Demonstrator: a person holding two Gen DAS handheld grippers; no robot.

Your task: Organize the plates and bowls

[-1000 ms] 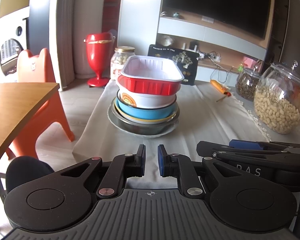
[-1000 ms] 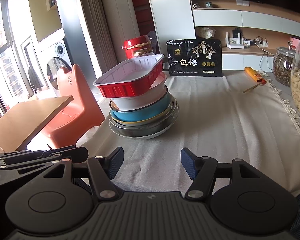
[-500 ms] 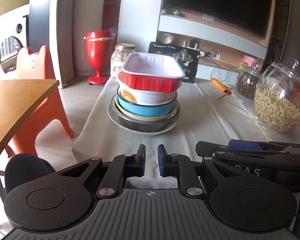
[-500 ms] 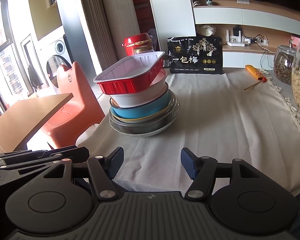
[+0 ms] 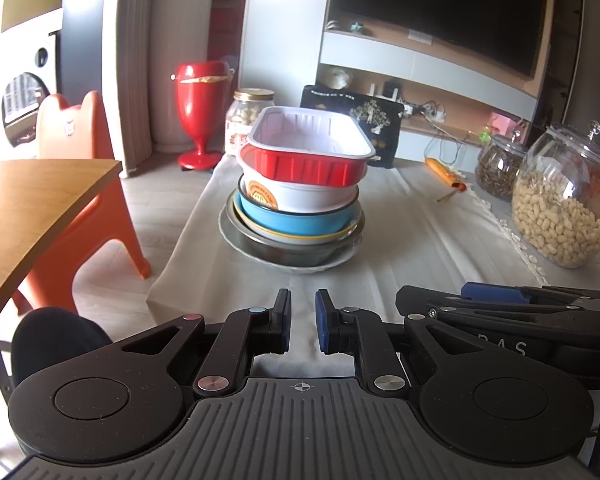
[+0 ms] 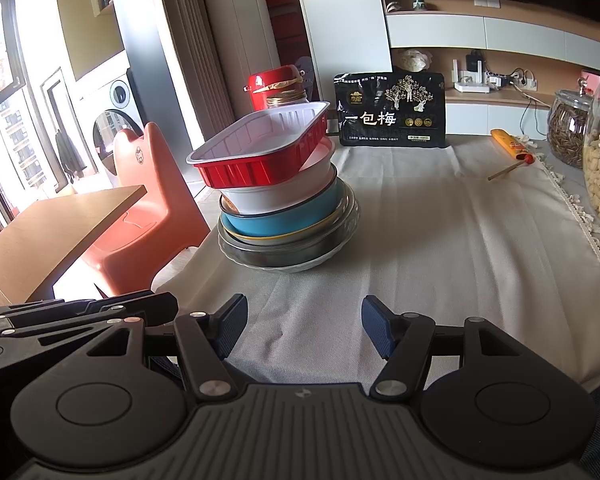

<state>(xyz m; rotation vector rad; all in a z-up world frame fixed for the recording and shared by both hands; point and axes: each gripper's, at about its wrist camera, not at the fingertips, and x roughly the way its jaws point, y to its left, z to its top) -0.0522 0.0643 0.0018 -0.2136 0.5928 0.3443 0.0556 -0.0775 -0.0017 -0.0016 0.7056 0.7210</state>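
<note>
Red tray (image 6: 260, 151): tops bowl stack (image 6: 288, 220), 11 o'clock on tablecloth (image 6: 460, 240).
Black pouch (image 6: 391, 110): reads "一包梅".
Left gripper (image 5: 302, 320): nearly closed, empty.
Right gripper (image 6: 303, 328): spread, empty.

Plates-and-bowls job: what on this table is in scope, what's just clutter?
In scope:
- red foil tray, top of the stack
- white bowl
- blue bowl
- metal bowl
- bottom plate

Clutter:
- peanut jar
- seed jar
- black snack bag
- orange packet
- small jar behind the stack
</note>
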